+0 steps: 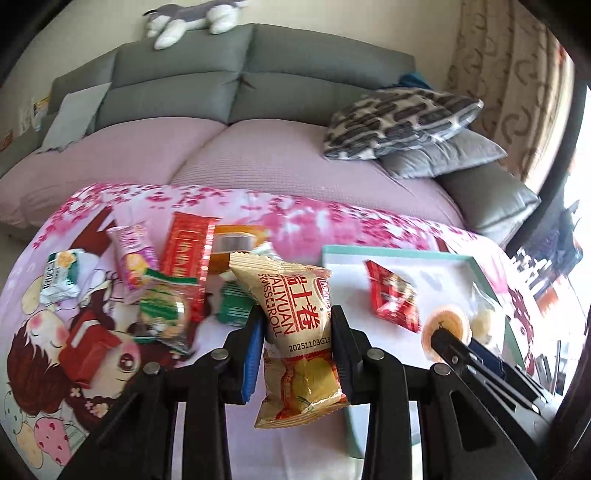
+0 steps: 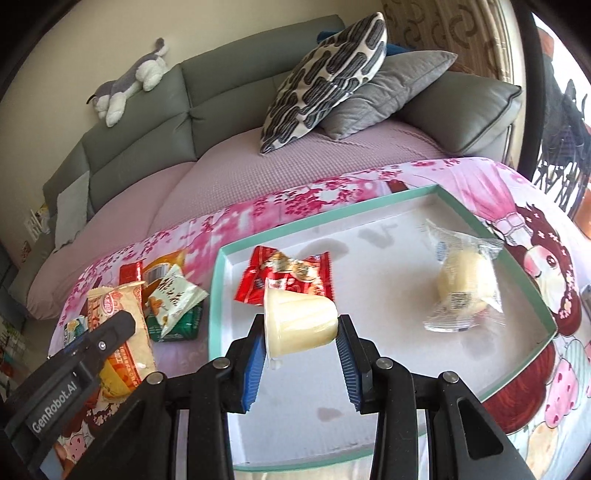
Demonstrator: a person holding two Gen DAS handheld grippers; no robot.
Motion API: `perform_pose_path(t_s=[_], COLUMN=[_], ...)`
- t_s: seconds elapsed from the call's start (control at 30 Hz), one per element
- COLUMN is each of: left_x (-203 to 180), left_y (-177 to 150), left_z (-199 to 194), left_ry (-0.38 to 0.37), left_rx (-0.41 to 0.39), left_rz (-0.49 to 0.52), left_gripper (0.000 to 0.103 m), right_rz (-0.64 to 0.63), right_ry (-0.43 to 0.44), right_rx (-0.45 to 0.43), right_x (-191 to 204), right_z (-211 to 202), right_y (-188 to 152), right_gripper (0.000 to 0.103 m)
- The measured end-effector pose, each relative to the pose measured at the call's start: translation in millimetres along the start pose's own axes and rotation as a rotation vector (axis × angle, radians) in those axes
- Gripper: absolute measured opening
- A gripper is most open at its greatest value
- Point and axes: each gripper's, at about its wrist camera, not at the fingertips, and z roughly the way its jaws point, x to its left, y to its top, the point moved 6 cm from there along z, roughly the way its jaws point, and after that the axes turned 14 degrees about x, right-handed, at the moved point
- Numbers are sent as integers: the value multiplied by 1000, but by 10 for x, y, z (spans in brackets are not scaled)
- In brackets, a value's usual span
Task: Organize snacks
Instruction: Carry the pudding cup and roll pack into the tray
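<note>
My left gripper (image 1: 297, 325) is shut on a beige Swiss roll packet (image 1: 301, 332), held upright above the table's near edge, just left of the tray. My right gripper (image 2: 302, 328) is shut on a cream pudding cup (image 2: 299, 323) lying on its side, held over the white tray with a teal rim (image 2: 216, 288). In the tray lie a red snack packet (image 2: 286, 277) and a clear-wrapped pale bun (image 2: 467, 284). The left wrist view shows the same red packet (image 1: 393, 295), the cup's round end (image 1: 445, 326) and the right gripper (image 1: 448, 341) at the right.
Several loose snack packets (image 1: 162, 280) lie in a heap on the pink cartoon cloth (image 1: 295, 218), left of the tray. Behind the table stands a grey sofa (image 1: 177, 88) with a pink cover, patterned and grey cushions (image 1: 399, 122) and a plush toy (image 1: 192, 18).
</note>
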Motion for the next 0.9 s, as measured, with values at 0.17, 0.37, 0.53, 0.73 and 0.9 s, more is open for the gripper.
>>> perform_pose_path(t_s=[0.17, 0.37, 0.53, 0.73, 0.9], left_x=[-365, -643, -788, -826, -794], left_y=[-65, -145, -190, -222, -225], left_z=[98, 205, 264, 344, 396], left_ry=[-39, -44, -42, -22, -5], left_rx=[34, 67, 83, 101, 113], left_rz=[70, 119, 145, 155, 145], left_gripper=[36, 36, 36, 37, 37], right_rz=[64, 96, 102, 108, 94], right_ry=[-42, -67, -71, -67, -58], right_rx=[-3, -13, -19, 12, 32], right_x=[-344, -581, -666, -718, -696], right_z=[-65, -156, -192, -127, -61], right_y=[38, 52, 70, 51, 29], right_gripper=[40, 40, 40, 40, 40])
